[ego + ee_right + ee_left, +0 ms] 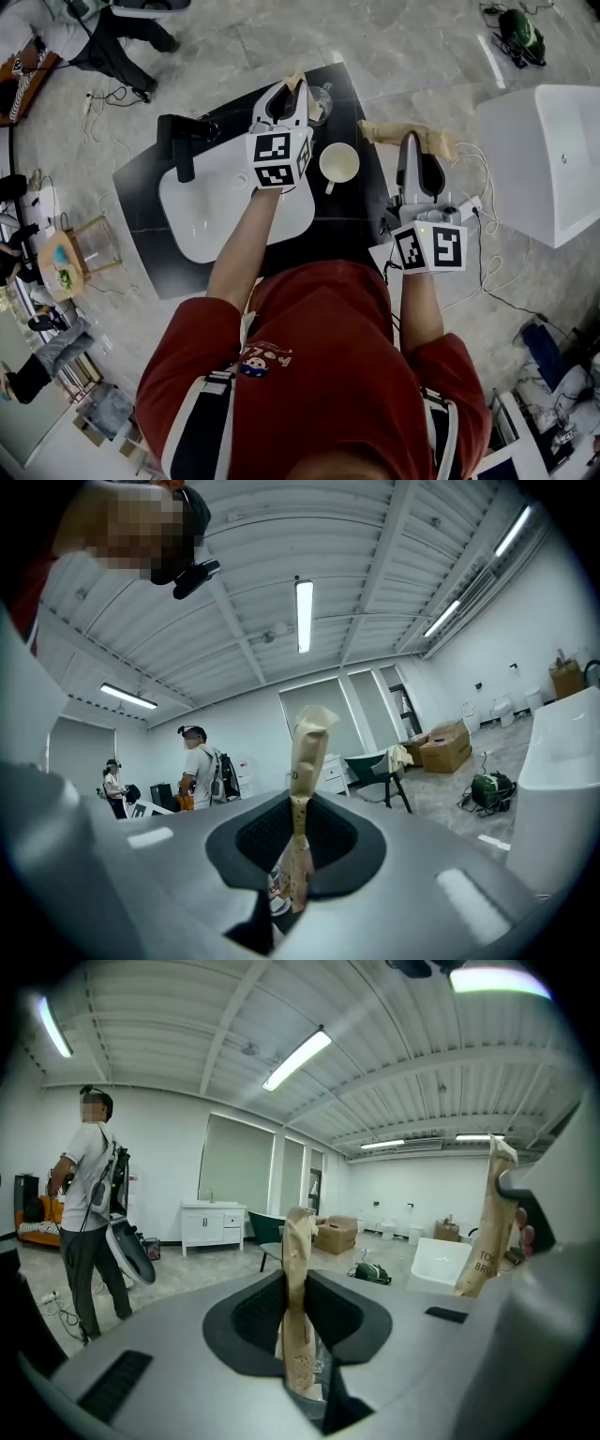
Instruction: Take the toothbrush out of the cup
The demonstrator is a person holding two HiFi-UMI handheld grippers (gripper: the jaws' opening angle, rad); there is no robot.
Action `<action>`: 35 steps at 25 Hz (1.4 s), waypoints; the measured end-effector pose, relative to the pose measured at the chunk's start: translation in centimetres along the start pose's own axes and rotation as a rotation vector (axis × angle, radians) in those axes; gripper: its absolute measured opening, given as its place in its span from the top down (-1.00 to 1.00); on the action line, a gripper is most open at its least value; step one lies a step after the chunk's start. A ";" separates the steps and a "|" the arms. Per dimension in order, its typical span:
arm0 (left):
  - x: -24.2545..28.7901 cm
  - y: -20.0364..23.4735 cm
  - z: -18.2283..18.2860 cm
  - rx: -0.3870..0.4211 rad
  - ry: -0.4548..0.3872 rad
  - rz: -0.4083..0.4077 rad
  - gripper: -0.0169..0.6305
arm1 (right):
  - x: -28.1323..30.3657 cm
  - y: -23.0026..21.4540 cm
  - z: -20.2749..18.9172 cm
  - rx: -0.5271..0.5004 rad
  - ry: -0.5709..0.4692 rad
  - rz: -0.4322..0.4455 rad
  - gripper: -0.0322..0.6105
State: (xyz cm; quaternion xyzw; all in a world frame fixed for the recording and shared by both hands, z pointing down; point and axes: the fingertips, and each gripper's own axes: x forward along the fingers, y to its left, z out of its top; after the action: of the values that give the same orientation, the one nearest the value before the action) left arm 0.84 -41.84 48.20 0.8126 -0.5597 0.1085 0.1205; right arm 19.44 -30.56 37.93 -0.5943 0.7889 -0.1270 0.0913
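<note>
Black tabletop [141, 183] and faucet [183, 141]; white sink [202, 225] and cup [339, 161]. Each wrapper [380, 133] tan. Left gripper [292, 86] and right gripper [410, 141] grey, with black-and-white square markers. Shirt [319, 337] red.

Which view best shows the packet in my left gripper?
Left gripper view: the left gripper pinches the paper packet right in front of the lens. Head view shows only its tip; right gripper view misses it.

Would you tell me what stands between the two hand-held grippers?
A white mug stands between the left hand-held gripper and the right hand-held gripper, in the head view.
</note>
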 end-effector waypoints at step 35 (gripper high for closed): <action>-22.6 5.7 10.9 0.112 -0.377 0.192 0.77 | -0.8 11.6 2.5 -0.237 -0.085 0.113 0.79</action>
State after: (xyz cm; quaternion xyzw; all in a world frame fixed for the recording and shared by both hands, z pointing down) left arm -11.98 -27.32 31.26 0.7668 -0.6404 -0.0035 -0.0428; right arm 9.79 -27.01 31.96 -0.5605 0.8259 -0.0023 0.0609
